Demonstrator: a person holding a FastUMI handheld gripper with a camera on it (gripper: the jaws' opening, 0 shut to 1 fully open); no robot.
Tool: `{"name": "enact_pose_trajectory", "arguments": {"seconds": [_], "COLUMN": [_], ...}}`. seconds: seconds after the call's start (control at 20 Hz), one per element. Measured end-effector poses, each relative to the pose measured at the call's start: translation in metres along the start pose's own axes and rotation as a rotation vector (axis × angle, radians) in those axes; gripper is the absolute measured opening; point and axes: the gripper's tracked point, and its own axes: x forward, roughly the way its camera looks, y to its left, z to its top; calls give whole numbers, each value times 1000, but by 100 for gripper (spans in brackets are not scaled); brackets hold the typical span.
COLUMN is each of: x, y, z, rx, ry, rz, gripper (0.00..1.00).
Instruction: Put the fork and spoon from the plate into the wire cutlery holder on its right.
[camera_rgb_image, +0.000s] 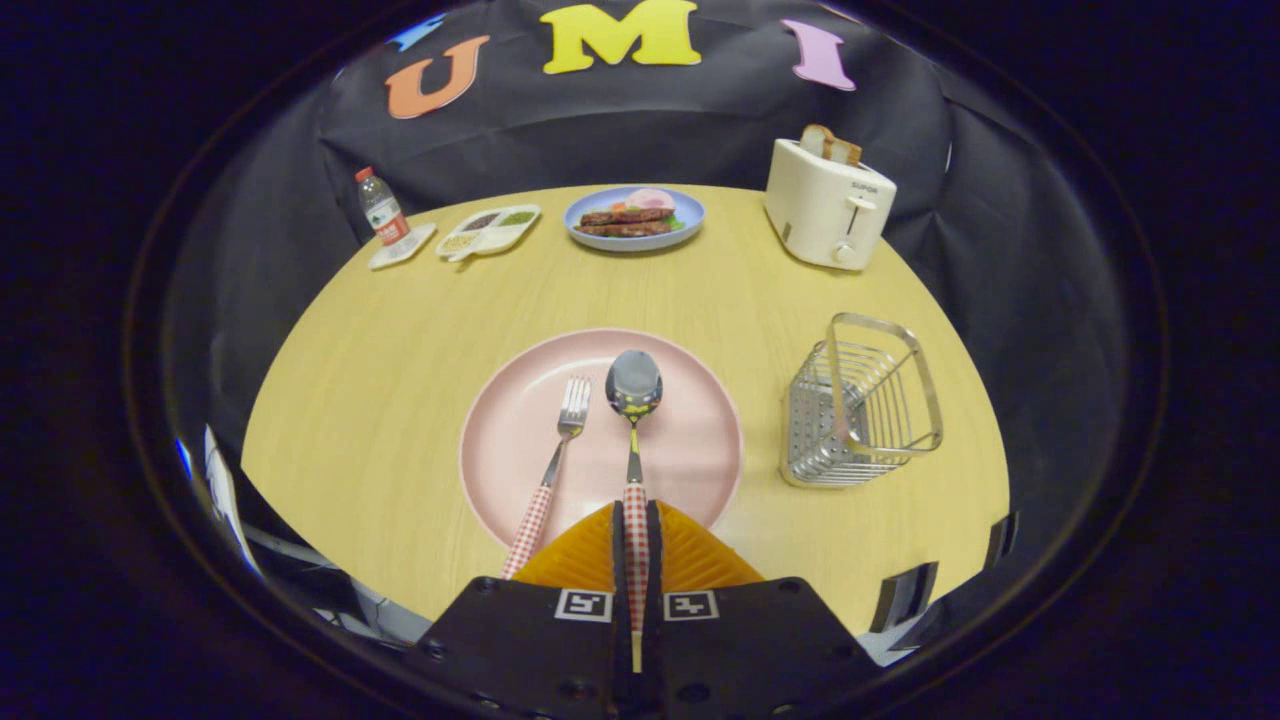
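Gripper view: the spoon (634, 430) handle is clamped between the closed jaws, seemingly just above the pink plate (690, 450); the fork (560, 450) lies beside it.

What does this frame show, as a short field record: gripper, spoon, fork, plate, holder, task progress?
gripper: shut on the spoon handle
spoon: bowl over the plate, handle between the fingers
fork: lying on the plate, left of the spoon, untouched
plate: pink, just ahead of the fingers
holder: wire, right of the plate, nothing in it
task progress: neither utensil in the holder yet
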Motion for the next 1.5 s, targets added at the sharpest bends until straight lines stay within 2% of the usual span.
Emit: {"name": "enact_pose_trajectory", "arguments": {"seconds": [0.3, 0.45, 0.95, 1.15, 1.5], "x": [-66, -78, -38, -20, -19], "y": [-74, -108, -128, -132, -134], "z": [31, 37, 29, 32, 39], "rx": [109, 123, 206, 234, 271], "ry": [74, 142, 449, 506, 571], "rz": [-57, -105, -46, -63, -86], "gripper": [4, 4, 4, 4, 5]}}
